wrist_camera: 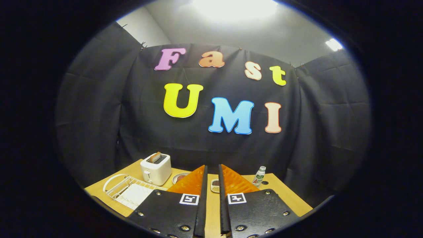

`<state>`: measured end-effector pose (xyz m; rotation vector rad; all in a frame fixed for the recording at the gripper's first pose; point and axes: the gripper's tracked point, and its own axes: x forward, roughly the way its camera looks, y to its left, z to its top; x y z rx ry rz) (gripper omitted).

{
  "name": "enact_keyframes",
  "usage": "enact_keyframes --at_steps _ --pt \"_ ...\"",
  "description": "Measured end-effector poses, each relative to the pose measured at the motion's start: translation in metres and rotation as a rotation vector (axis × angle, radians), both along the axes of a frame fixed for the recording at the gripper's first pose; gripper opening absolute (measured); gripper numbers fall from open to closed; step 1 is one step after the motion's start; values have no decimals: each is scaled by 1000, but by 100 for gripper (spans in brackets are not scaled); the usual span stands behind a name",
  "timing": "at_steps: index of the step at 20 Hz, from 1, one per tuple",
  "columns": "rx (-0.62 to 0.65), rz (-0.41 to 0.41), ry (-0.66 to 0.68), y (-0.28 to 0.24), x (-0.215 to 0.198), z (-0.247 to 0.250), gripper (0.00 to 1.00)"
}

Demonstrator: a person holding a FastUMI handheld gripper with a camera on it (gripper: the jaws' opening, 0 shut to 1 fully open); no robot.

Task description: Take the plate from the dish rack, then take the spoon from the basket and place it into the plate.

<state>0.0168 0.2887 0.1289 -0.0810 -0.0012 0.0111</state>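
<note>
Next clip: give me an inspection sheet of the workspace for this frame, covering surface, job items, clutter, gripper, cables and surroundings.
Surface: light wooden table, bare ahead of the gripper.
Job's things: white wire dish rack at the near left of the table, with a white curved rim at its left end, possibly the plate. Small dish showing between the fingers, beyond them; contents unclear. Spoon and basket: nothing seen.
Clutter: white toaster with a slice of toast in its slot, behind the rack; a small plate with something reddish beside the toaster; small bottle upright, right of the fingers.
Gripper: gripper held above the table, fingers slightly apart, holding nothing.
Cables: nothing seen.
Surroundings: black cloth wall around the table; ceiling light overhead.
</note>
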Motion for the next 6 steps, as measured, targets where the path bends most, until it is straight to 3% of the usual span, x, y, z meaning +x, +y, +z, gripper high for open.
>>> enact_keyframes --at_steps 6 --pt "10 -3 -22 -8 6 9 17"
